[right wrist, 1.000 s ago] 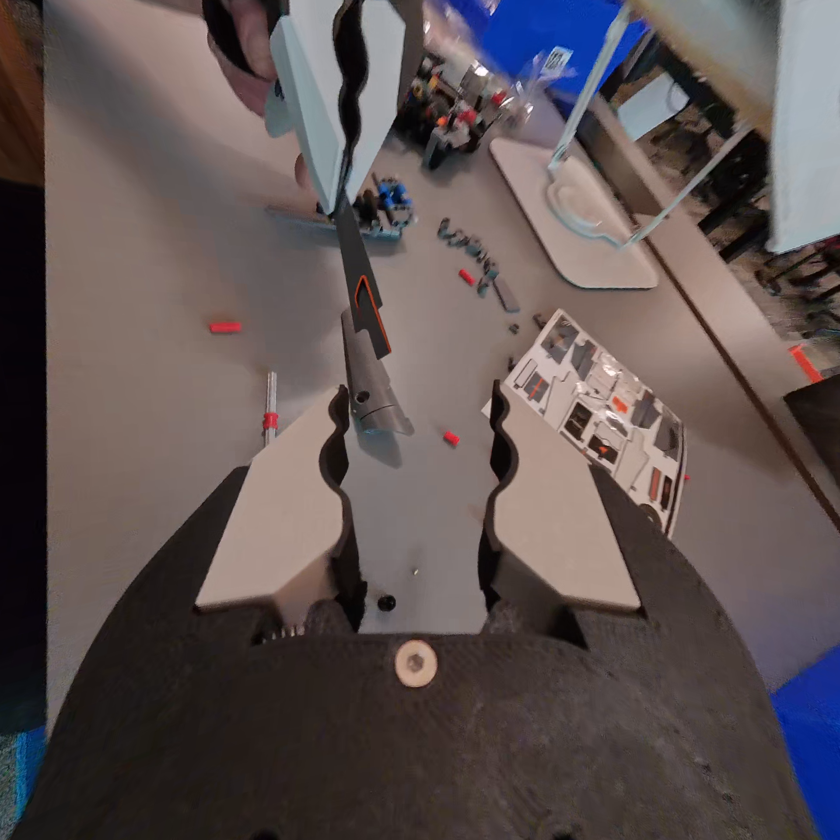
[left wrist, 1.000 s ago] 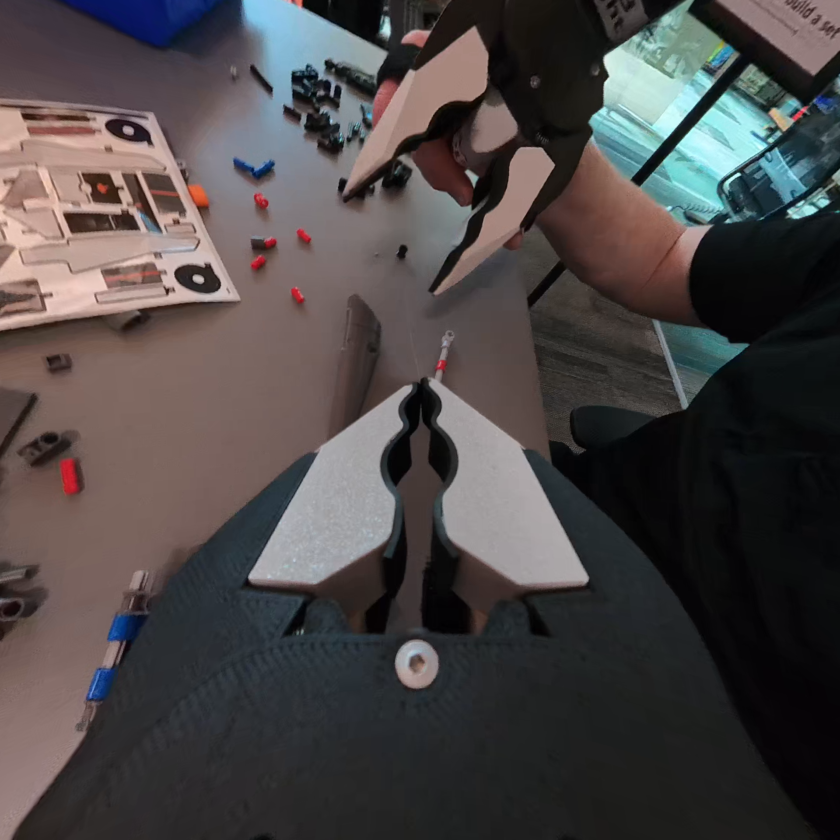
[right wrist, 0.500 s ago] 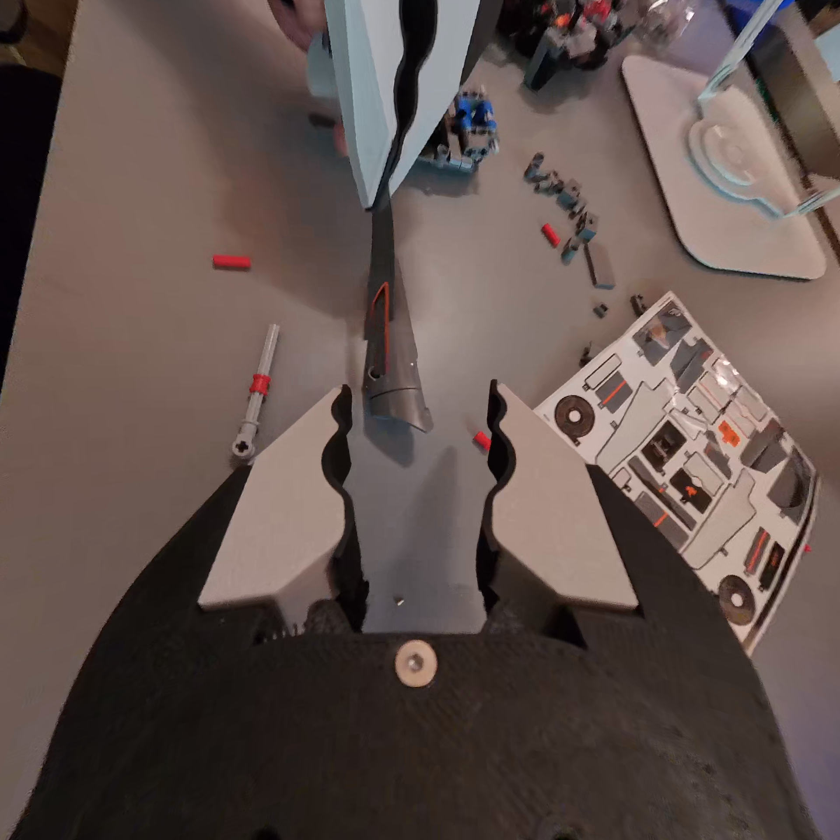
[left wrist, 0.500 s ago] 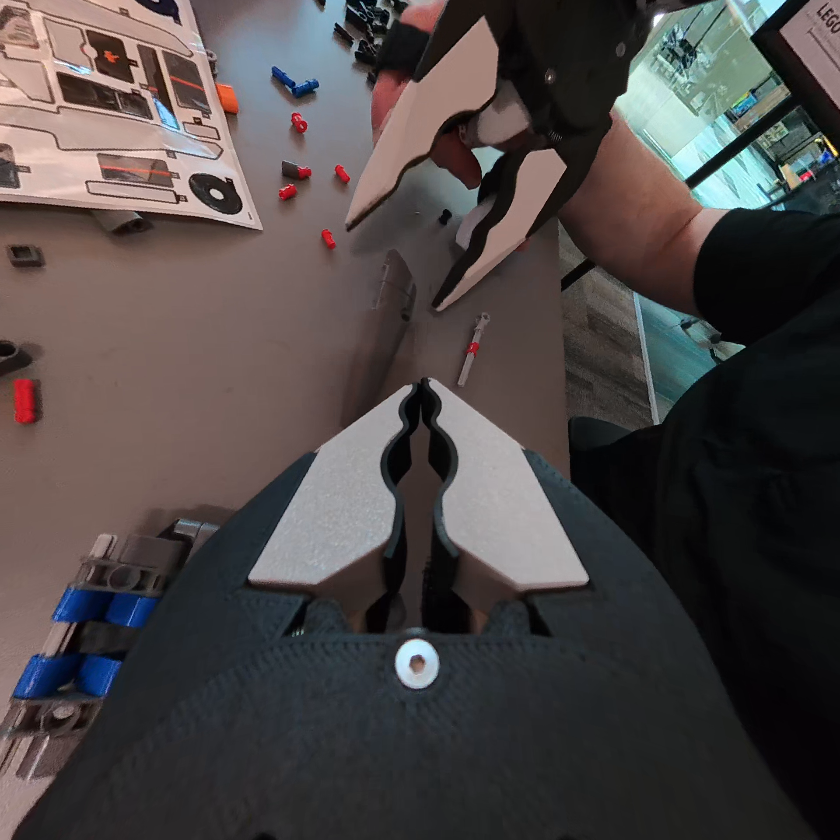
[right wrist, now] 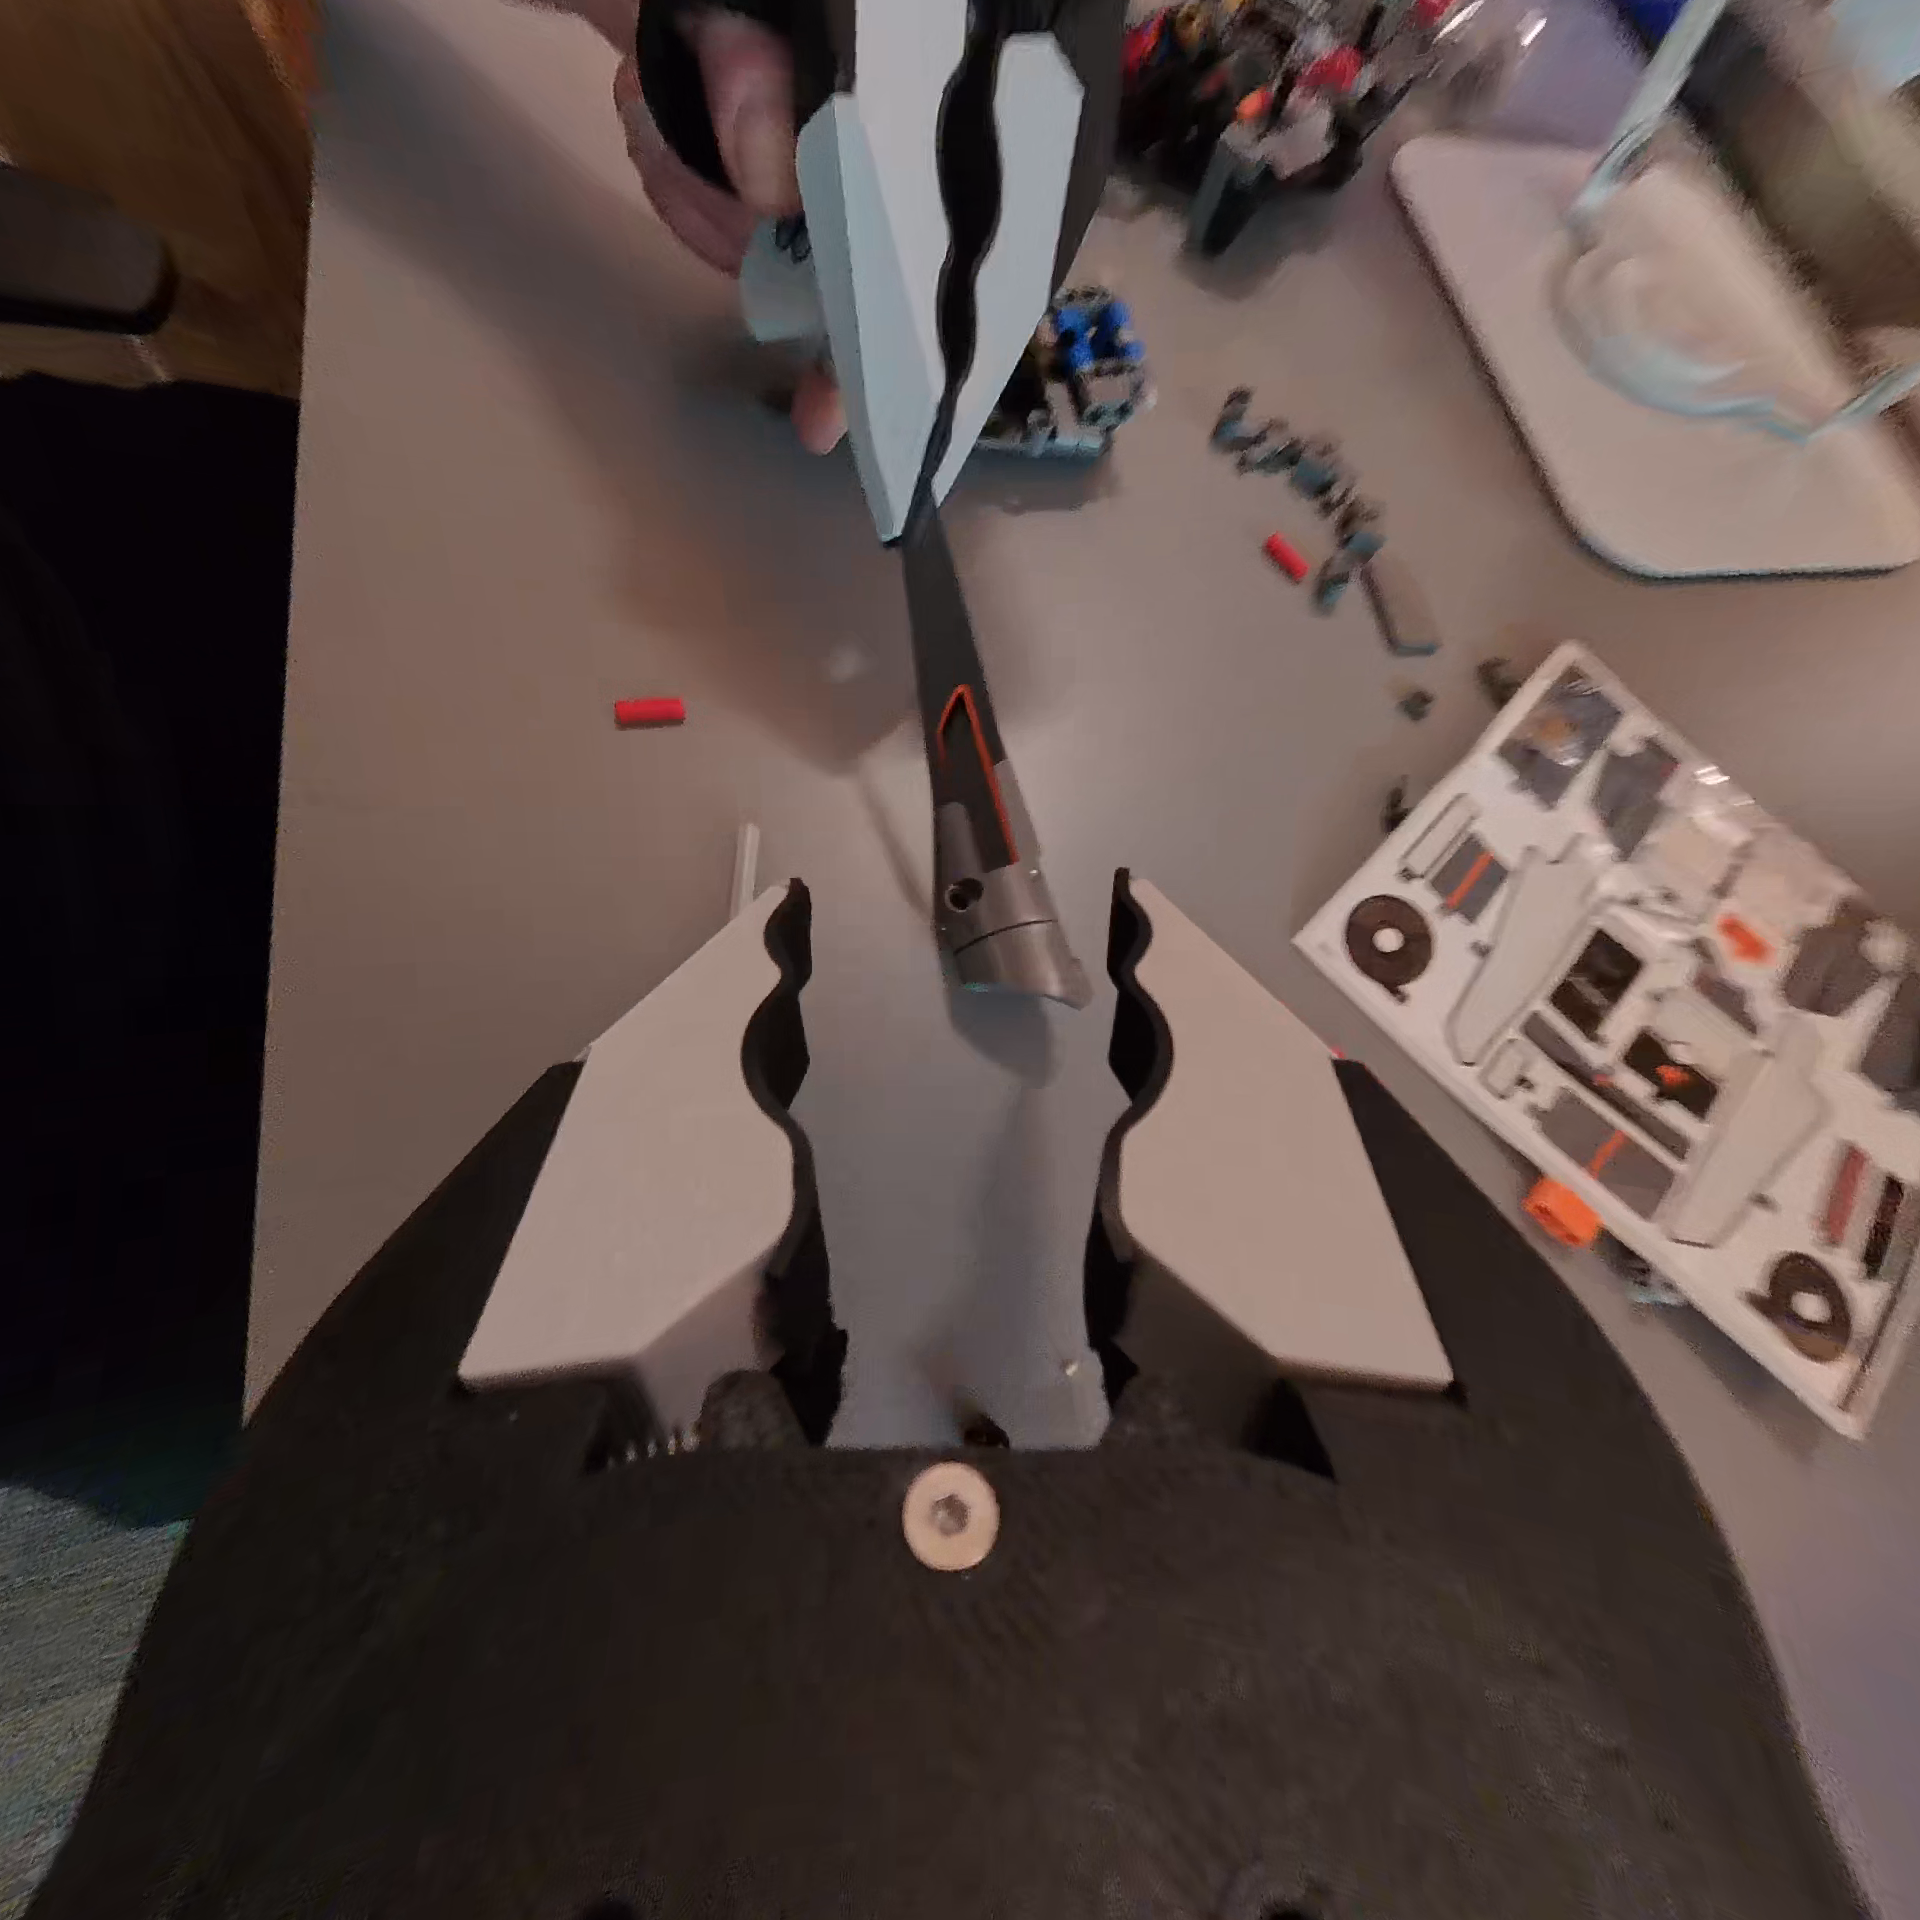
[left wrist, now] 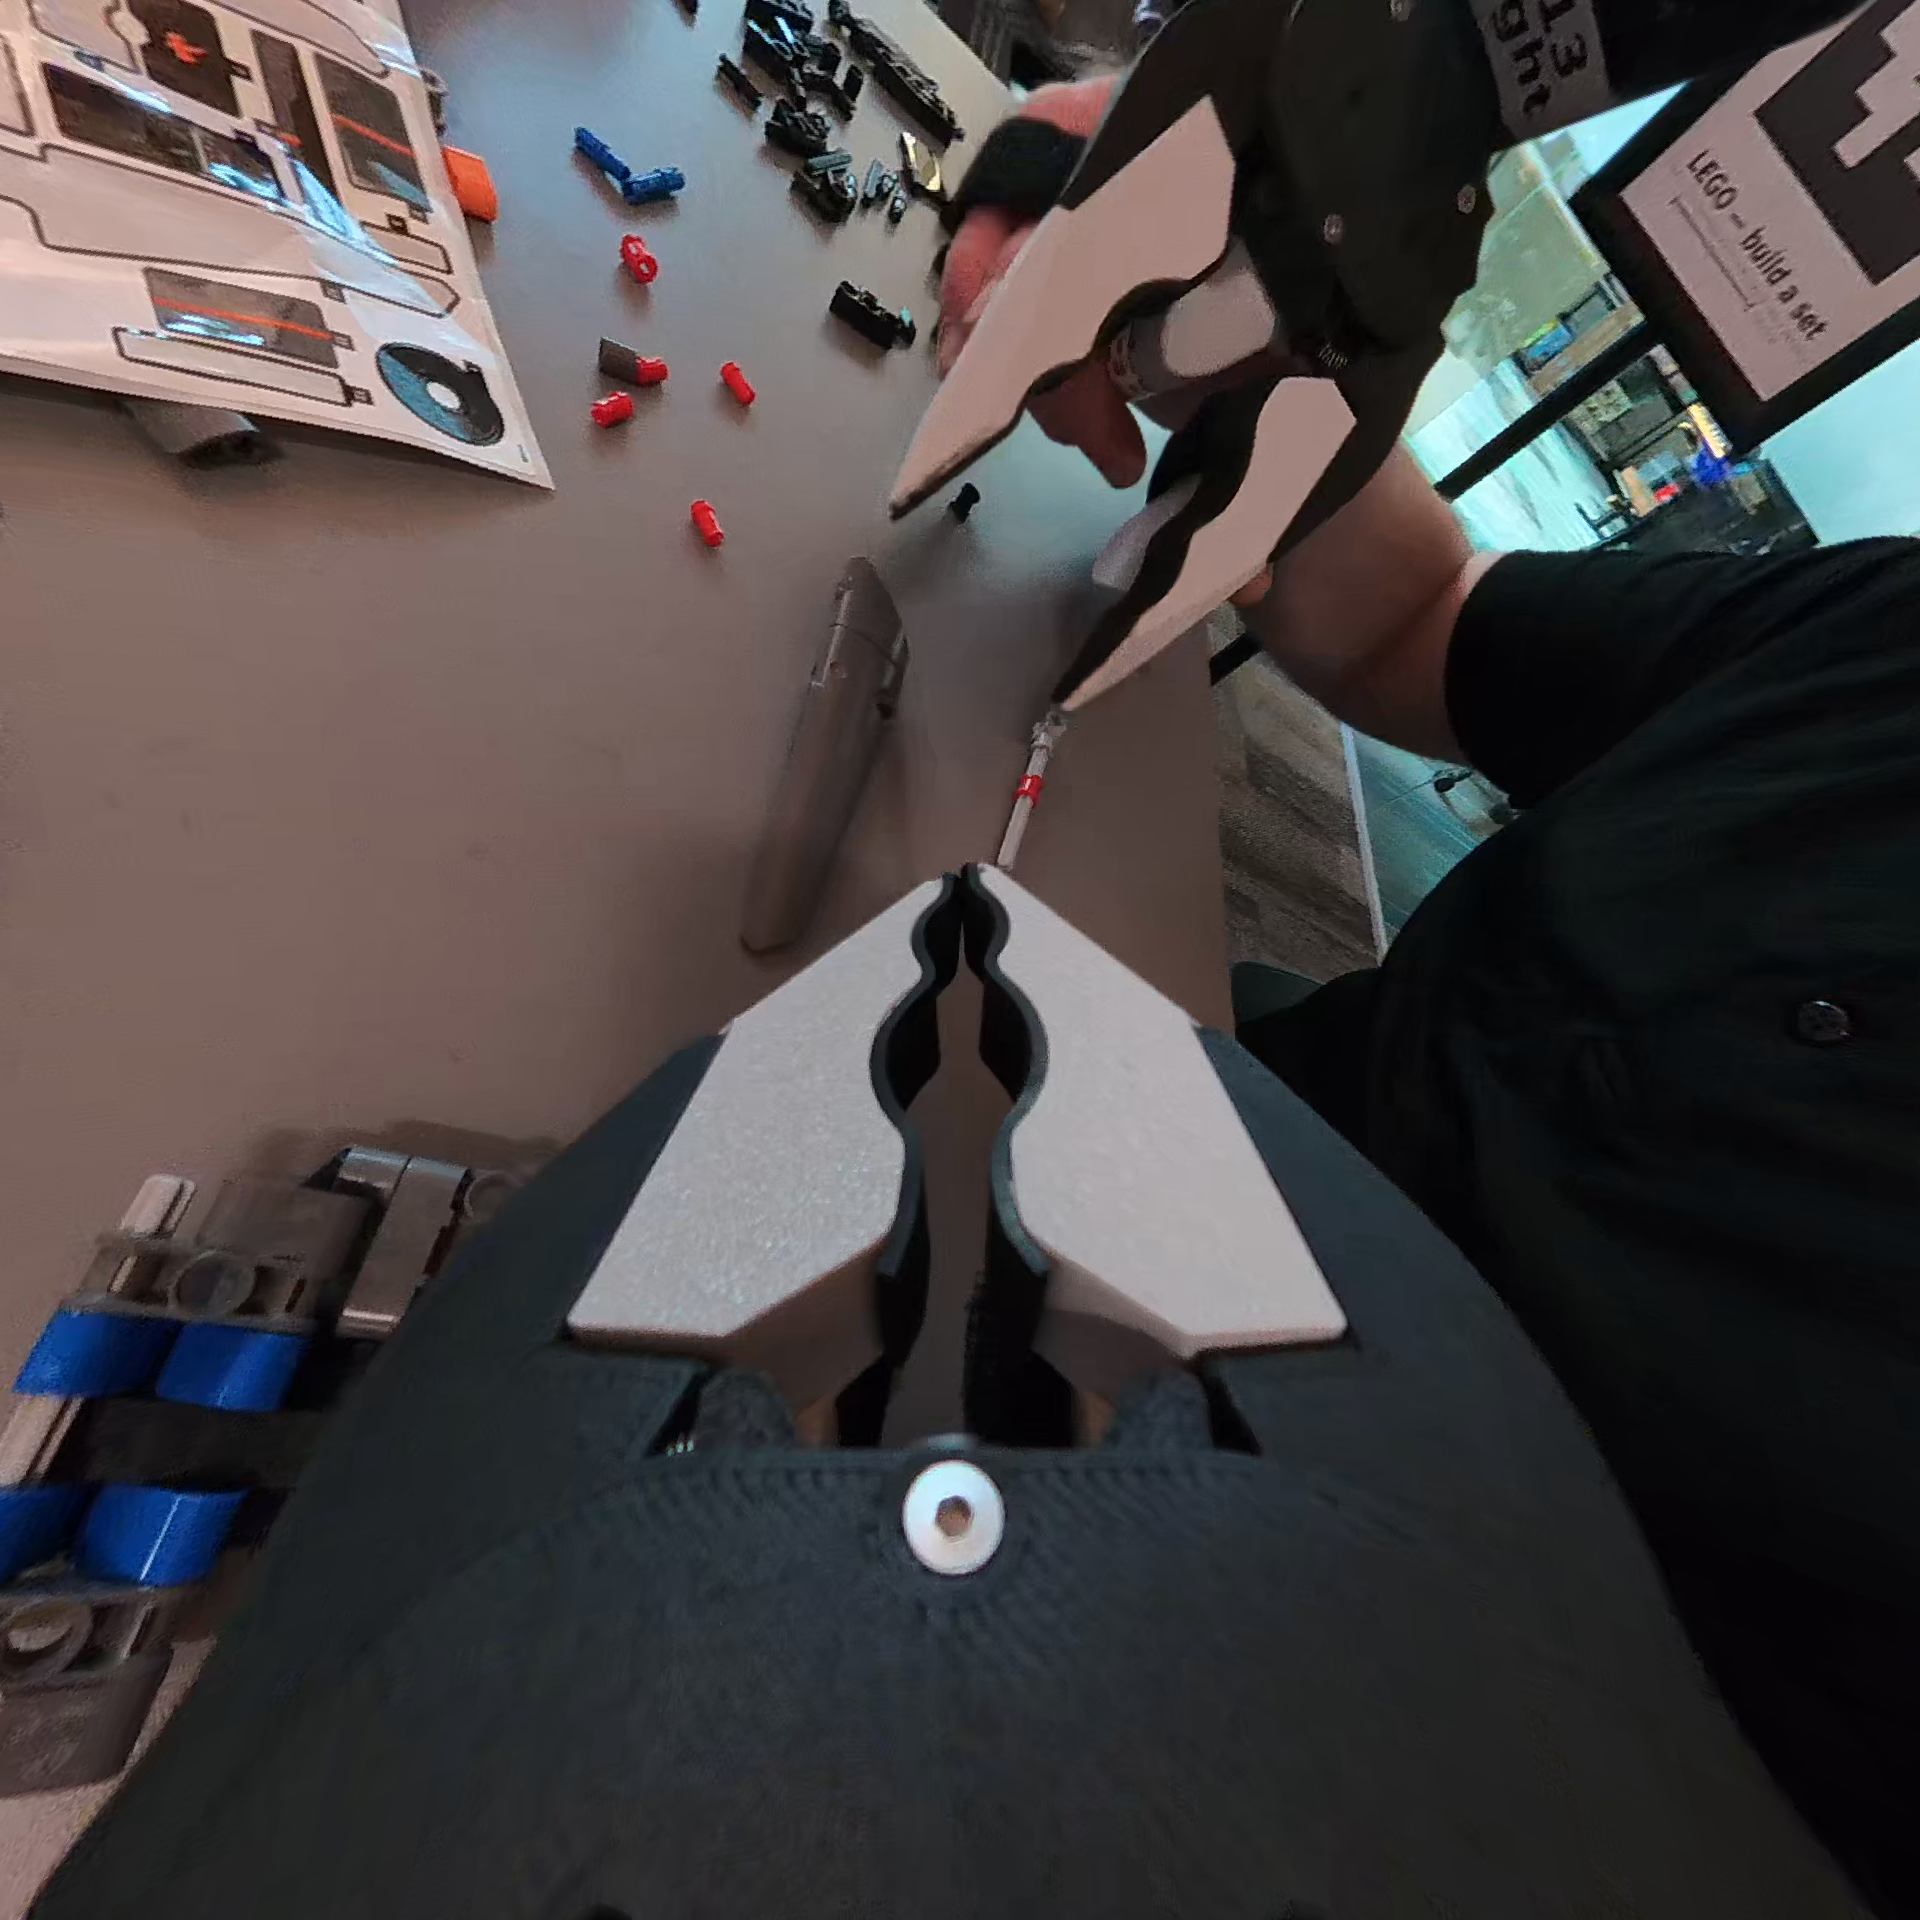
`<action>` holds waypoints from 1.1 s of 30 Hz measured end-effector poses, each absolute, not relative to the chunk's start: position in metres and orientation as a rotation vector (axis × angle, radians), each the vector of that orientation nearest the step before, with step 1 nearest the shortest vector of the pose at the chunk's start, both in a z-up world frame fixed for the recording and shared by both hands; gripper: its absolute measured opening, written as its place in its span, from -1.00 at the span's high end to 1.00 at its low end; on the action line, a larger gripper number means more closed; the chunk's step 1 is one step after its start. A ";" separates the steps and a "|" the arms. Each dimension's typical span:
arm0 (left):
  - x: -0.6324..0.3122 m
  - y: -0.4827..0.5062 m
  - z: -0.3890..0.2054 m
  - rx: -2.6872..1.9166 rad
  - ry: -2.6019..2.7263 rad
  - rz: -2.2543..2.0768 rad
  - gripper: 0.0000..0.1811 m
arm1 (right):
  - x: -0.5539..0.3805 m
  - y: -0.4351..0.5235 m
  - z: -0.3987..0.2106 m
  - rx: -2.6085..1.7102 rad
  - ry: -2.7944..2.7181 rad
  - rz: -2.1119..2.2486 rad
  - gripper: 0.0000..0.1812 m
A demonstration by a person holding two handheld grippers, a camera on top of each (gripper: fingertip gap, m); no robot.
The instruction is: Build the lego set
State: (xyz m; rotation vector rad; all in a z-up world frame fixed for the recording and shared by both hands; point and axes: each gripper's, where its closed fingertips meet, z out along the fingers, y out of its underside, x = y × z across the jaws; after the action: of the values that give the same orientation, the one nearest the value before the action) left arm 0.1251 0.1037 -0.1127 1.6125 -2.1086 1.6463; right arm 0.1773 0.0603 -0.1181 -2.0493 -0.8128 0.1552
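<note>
Grey table (left wrist: 312,779) takes up most of both views, with lego bits all over it. Biggest thing on it is the sticker sheet (right wrist: 1610,987), lying flat off to one side, with an orange piece (right wrist: 1558,1216) right at its edge.

Left gripper (left wrist: 964,883) is clamped tight, tips together. From its own camera you can't see anything between them, but the right wrist view shows it pinching a thin dark strip (right wrist: 940,644) with an orange outline. The strip hangs down from the tips, and its lower end sits over the panel (right wrist: 1003,935), a long grey piece lying on the table. Can't tell if the strip is actually touching it.

Right gripper (right wrist: 956,894) has its fingers spread wide with nothing in them. It's hovering just short of the panel's near end.

A blue and grey build (left wrist: 156,1371) sits beside the left gripper, and there's a pile of black parts (left wrist: 831,135) at the far end. A thin axle (left wrist: 1029,790) with a red collar lies just beside the panel, and red pins (left wrist: 707,523) are scattered between the panel and the sheet
</note>
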 end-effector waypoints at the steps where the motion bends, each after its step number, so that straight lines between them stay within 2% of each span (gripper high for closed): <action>1: 0.124 0.103 -0.111 1.593 -2.110 1.657 1.00 | 0.177 0.059 -0.115 -2.030 -0.821 0.124 0.43; 4: 0.124 0.104 -0.107 1.546 -2.125 1.694 1.00 | 0.175 0.061 -0.109 -2.013 -0.775 0.130 0.63; 7: 0.126 0.103 -0.104 1.501 -2.142 1.719 1.00 | 0.170 0.065 -0.110 -2.031 -0.686 0.315 0.73; 10: 0.125 0.102 -0.105 1.467 -2.161 1.724 1.00 | 0.168 0.068 -0.103 -2.005 -0.580 0.512 0.75; 16: 0.125 0.101 -0.102 1.415 -2.156 1.761 1.00 | 0.172 0.072 -0.107 -2.030 -0.530 0.574 0.76; 25: 0.124 0.102 -0.103 1.409 -2.149 1.776 1.00 | 0.168 0.072 -0.108 -2.018 -0.522 0.637 1.00; 33: 0.131 0.104 -0.099 1.468 -2.241 1.801 1.00 | 0.168 0.065 -0.098 -1.996 -0.541 0.632 1.00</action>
State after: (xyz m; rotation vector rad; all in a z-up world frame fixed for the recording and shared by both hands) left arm 0.1306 0.1040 -0.0994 1.4676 -2.2414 1.8008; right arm 0.1677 0.0645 -0.0982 -1.9964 -0.5408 0.6315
